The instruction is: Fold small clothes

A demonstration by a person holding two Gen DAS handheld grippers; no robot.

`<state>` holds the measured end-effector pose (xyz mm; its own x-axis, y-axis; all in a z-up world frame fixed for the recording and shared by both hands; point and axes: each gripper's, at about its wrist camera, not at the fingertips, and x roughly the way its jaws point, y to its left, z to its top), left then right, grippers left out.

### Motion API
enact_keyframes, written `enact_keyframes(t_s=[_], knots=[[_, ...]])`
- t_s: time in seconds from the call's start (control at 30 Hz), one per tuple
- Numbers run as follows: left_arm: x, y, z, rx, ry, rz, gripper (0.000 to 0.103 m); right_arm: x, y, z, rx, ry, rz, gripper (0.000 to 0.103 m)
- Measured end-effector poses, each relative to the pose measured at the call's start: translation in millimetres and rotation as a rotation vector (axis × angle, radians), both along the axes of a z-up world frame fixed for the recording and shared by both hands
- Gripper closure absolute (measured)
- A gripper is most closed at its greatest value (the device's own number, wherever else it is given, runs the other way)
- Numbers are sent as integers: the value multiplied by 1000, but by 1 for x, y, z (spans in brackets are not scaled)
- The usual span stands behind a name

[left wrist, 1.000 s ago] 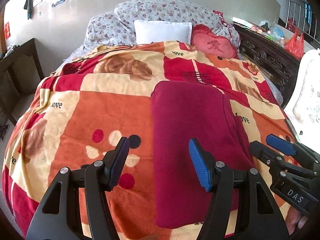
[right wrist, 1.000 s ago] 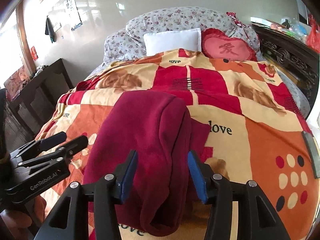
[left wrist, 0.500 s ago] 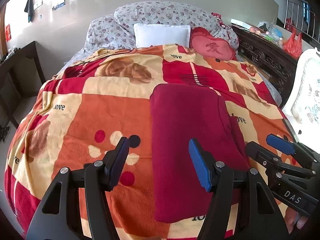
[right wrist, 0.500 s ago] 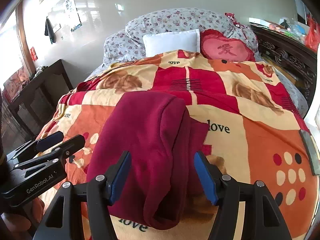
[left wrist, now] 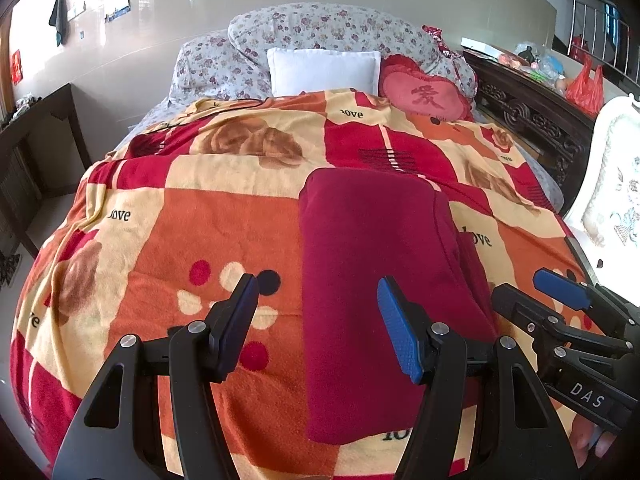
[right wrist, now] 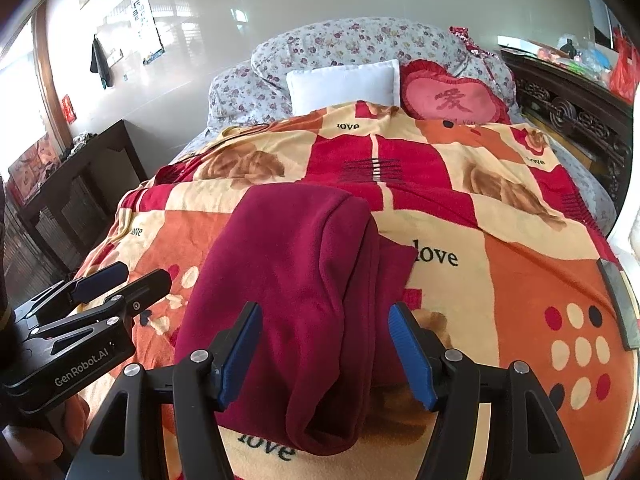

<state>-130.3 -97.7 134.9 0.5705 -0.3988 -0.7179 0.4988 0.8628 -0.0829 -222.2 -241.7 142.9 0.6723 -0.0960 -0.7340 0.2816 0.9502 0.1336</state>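
Maroon fleece garment (left wrist: 372, 280) folded into a long rectangle on the patterned blanket (left wrist: 224, 232).

It lies lengthwise toward the pillows, with a thinner layer peeking out along its right edge in the right wrist view (right wrist: 394, 264). Left gripper (left wrist: 316, 328) hovers with jaws spread wide, straddling the garment's left edge and holding nothing. Right gripper (right wrist: 328, 350) is likewise spread apart above the near end of the garment, empty. At the bed's head sit a white pillow (left wrist: 324, 70) and a red heart cushion (left wrist: 426, 94).
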Motion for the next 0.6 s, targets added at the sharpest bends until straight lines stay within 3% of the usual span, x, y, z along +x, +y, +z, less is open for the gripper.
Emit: enact_keyframes(t_s=[0.6], knots=[[4, 1, -6, 7, 9, 13, 41, 2, -2, -7, 15, 15, -1, 39]])
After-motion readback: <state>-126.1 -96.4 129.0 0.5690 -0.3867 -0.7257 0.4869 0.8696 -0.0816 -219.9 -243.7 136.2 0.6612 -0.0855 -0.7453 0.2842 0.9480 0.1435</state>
